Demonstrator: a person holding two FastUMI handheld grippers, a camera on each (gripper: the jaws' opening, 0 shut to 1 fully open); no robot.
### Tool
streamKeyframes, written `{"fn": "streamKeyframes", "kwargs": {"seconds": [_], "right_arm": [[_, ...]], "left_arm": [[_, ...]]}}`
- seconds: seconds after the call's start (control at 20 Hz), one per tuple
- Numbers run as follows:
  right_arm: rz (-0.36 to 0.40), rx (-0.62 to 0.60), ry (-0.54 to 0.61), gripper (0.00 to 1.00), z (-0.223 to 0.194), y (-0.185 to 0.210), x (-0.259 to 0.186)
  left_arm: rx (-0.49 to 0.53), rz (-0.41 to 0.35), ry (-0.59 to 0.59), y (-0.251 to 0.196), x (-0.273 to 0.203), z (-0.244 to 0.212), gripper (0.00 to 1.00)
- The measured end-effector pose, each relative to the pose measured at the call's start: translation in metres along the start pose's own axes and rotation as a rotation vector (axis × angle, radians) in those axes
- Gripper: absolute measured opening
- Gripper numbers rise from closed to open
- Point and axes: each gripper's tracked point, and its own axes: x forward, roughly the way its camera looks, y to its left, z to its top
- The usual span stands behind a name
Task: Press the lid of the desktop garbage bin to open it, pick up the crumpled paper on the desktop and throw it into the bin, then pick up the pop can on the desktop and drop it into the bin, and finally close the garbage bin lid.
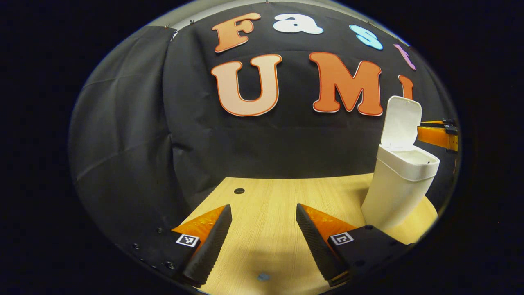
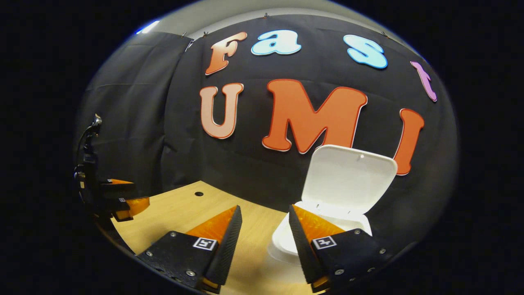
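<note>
Light wood desktop (image 1: 266, 229): white plastic bin (image 1: 399, 184), lid (image 1: 401, 123) up. Left gripper (image 1: 264, 233), right gripper (image 2: 265, 241) spread, holding nothing. Lid left to close.

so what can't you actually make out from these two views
- Inside of the bin, left gripper view: the rim and wall hide what lies in it.
- Bin's mouth and body, right gripper view: the right hand-held gripper stands in front; the open lid blocks what is behind.
- Other hand-held gripper, right gripper view: cut off at the edge, so open or shut is unclear there.
- Table near edge: cut off.
</note>
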Motion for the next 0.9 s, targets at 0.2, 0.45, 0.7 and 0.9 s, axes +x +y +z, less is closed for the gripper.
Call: {"fn": "streamKeyframes", "kwargs": {"seconds": [0.2,0.45,0.7,0.9], "right_arm": [[0.023,0.056,0.083,0.82,-0.025,0.029,0.002],[0.030,0.083,0.182,0.88,-0.061,0.048,-0.005],[0.019,0.085,0.280,0.89,-0.097,0.068,-0.012],[0.013,0.069,0.347,0.89,-0.123,0.079,-0.018]], "left_arm": [[0.009,-0.059,0.107,0.000,0.000,-0.024,0.96],[0.005,-0.127,0.230,-0.005,0.002,-0.056,0.96],[0.096,-0.154,0.348,0.008,-0.004,-0.091,1.00],[0.118,-0.183,0.428,0.009,-0.013,-0.112,1.00]]}}
